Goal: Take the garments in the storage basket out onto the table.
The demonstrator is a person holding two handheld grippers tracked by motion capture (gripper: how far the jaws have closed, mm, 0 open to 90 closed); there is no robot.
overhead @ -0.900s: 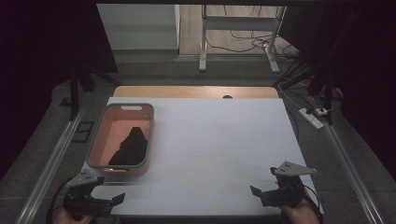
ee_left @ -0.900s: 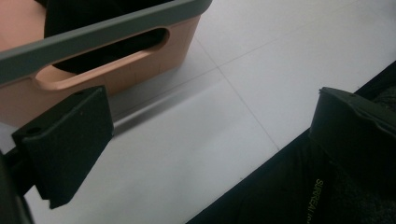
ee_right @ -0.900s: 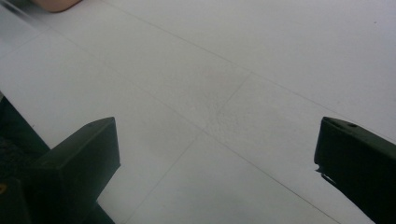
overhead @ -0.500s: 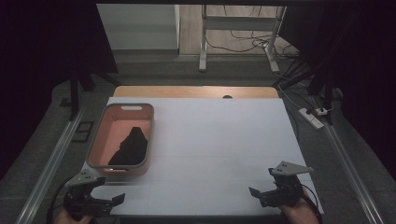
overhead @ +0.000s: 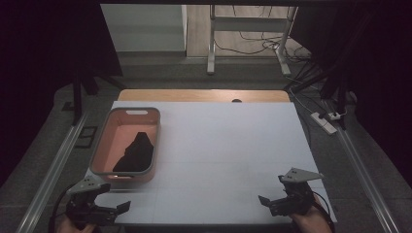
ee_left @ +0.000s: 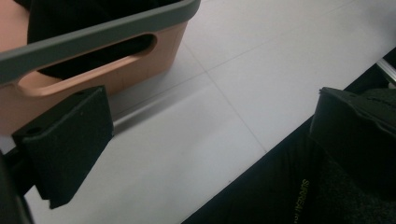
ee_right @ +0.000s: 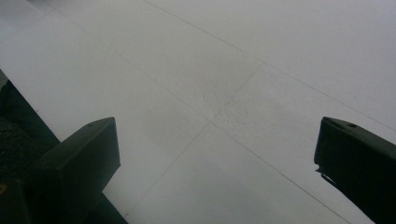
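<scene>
Item one: salmon-coloured basket (overhead: 104, 145) with grey rim, standing on the white desk (overhead: 218, 145) toward its left edge, and holding a crumpled black cloth (overhead: 136, 154) in its near half. Item two: left gripper (overhead: 116, 208), at the near left corner of the desk just beside the basket's near end, jaws spread wide with nothing between them. Item three: right gripper (overhead: 267, 203), near the near right corner, well apart from the basket, jaws likewise wide and empty over bare desk surface.
</scene>
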